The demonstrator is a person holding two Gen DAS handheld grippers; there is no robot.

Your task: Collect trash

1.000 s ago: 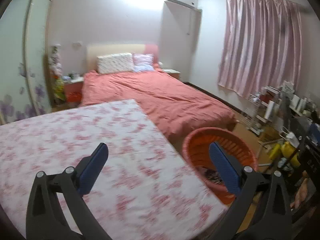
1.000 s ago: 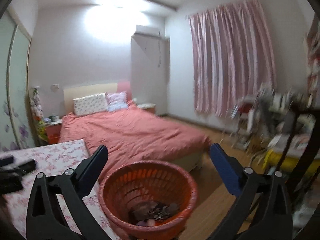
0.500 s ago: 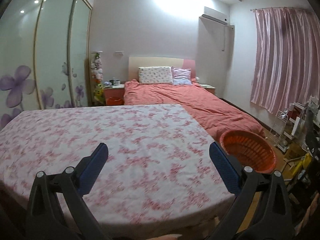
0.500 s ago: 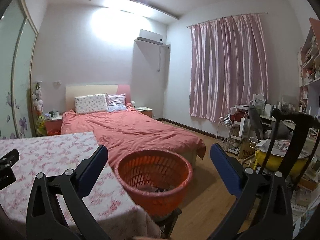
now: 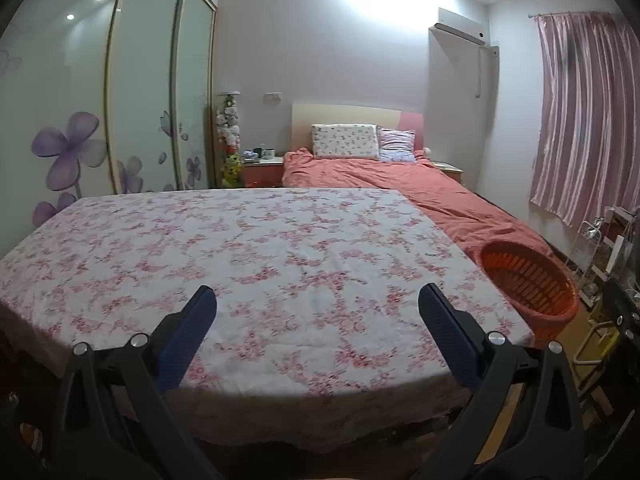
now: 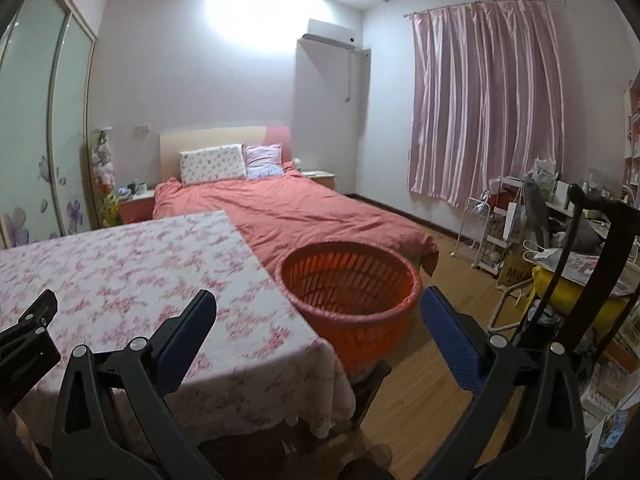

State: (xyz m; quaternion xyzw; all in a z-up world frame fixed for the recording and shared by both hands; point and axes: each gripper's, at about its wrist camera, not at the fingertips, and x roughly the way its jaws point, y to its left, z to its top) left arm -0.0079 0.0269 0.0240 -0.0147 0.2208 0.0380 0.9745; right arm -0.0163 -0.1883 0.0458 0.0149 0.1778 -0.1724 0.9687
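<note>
An orange slatted basket (image 6: 352, 288) stands on a low stool at the right end of the table with the pink floral cloth (image 5: 256, 264); it also shows in the left wrist view (image 5: 528, 284). Its inside is hidden from here. My left gripper (image 5: 318, 328) is open and empty over the near edge of the table. My right gripper (image 6: 318, 328) is open and empty, held before the table's right corner and the basket. The left gripper's body (image 6: 24, 344) shows at the left edge of the right wrist view. No trash shows on the cloth.
A bed with a red cover (image 6: 288, 212) lies behind the table. A wardrobe with flower-print doors (image 5: 100, 112) lines the left wall. A cluttered desk, white racks (image 6: 496, 224) and a yellow item stand on the right. Wooden floor (image 6: 432, 360) lies right of the basket.
Both grippers have pulled back and away from the basket, so more of the table shows. The trash in the basket has gone out of sight. Both stayed open.
</note>
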